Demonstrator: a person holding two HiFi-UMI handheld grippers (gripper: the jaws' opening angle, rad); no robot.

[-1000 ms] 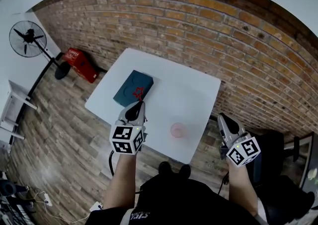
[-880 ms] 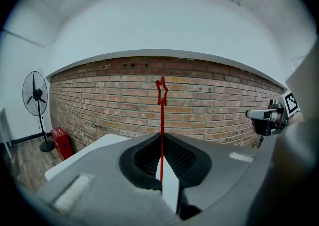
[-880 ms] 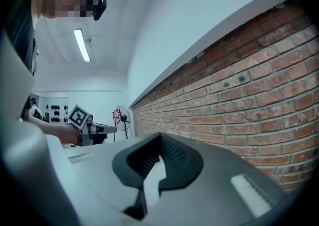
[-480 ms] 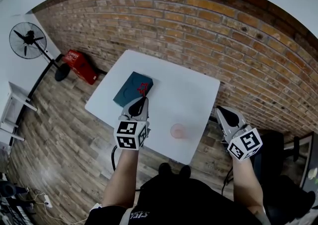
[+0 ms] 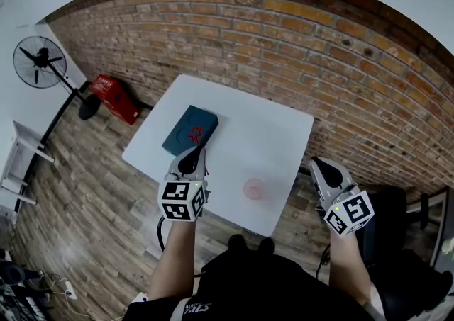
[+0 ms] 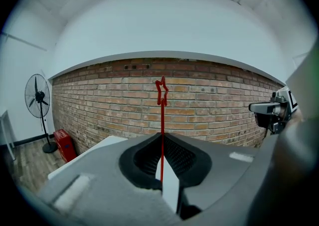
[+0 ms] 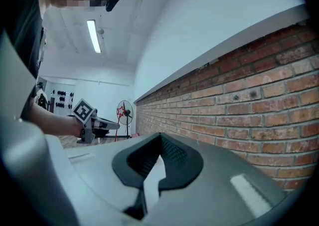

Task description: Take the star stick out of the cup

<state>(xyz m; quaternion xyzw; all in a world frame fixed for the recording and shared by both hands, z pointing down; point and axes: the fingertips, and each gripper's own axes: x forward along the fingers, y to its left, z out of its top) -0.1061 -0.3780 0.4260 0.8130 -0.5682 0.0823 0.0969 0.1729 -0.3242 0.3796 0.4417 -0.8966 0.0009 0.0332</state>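
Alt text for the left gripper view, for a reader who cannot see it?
The left gripper is shut on a thin red star stick, which stands upright with its star against a brick wall. A standing fan is at the far left, and a corner of the white table shows left of the jaws.

light: bright, even, ceiling strip lamp [image 7: 93,35] | shadows: soft | edges: strong fisheye bend, dark corners | focus: sharp
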